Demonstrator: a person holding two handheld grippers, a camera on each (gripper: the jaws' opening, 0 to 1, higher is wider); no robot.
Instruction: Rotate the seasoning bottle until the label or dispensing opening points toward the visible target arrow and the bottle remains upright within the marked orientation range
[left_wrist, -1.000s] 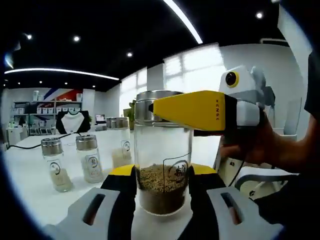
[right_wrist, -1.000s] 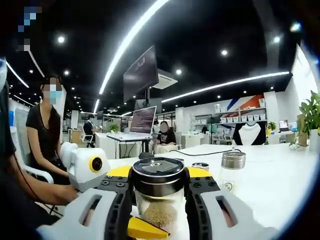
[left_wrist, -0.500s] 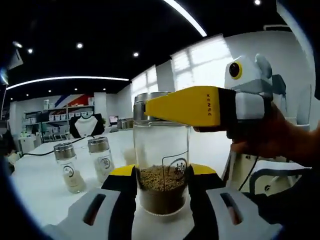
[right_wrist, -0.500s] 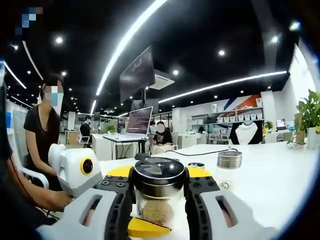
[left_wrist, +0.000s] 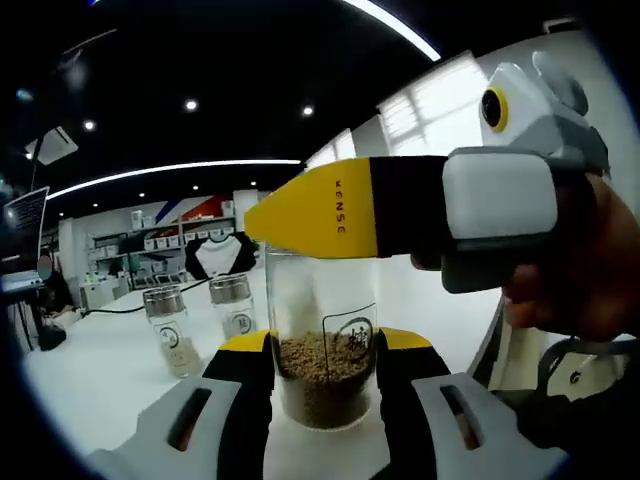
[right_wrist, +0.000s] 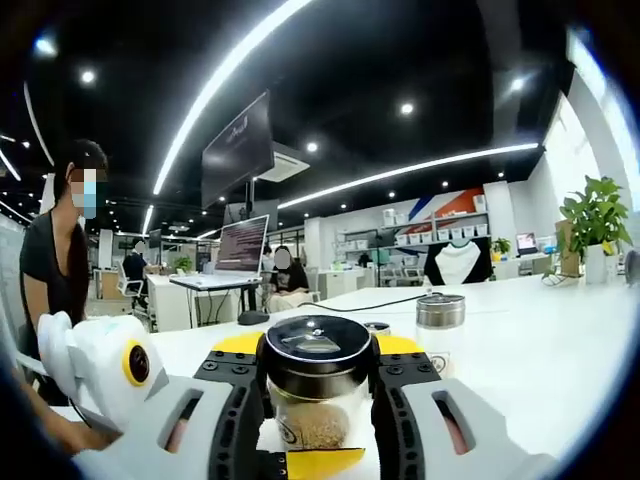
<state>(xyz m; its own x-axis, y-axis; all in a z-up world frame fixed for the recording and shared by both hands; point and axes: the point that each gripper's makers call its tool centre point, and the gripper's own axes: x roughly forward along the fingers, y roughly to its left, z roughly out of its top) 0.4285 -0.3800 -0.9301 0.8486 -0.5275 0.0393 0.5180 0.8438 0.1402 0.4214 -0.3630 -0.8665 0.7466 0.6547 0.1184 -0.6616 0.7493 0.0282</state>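
Note:
The seasoning bottle (left_wrist: 322, 360) is clear glass, about a third full of brown granules, and stands upright on the white table (left_wrist: 90, 385). My left gripper (left_wrist: 322, 388) is shut on its lower body, with a printed label facing right of centre. My right gripper (left_wrist: 330, 208) comes in from the right, its yellow jaw lying across the cap and hiding it. In the right gripper view the dark round cap (right_wrist: 318, 348) sits between the jaws of my right gripper (right_wrist: 318, 372), which is shut on it. The left gripper (right_wrist: 105, 372) shows at lower left.
Two small steel-capped shakers (left_wrist: 168, 330) (left_wrist: 232, 304) stand on the table to the left. Another shaker (right_wrist: 440, 322) stands behind the bottle. A person's hand (left_wrist: 580, 285) holds the right gripper. A masked person (right_wrist: 60, 250), a laptop (right_wrist: 240, 250) and a potted plant (right_wrist: 595, 222) are further off.
Both cameras have swung around the bottle: the background slid right in the left gripper view, the right gripper's yellow jaw looms larger and further left. The left gripper's body sank lower left in the right gripper view.

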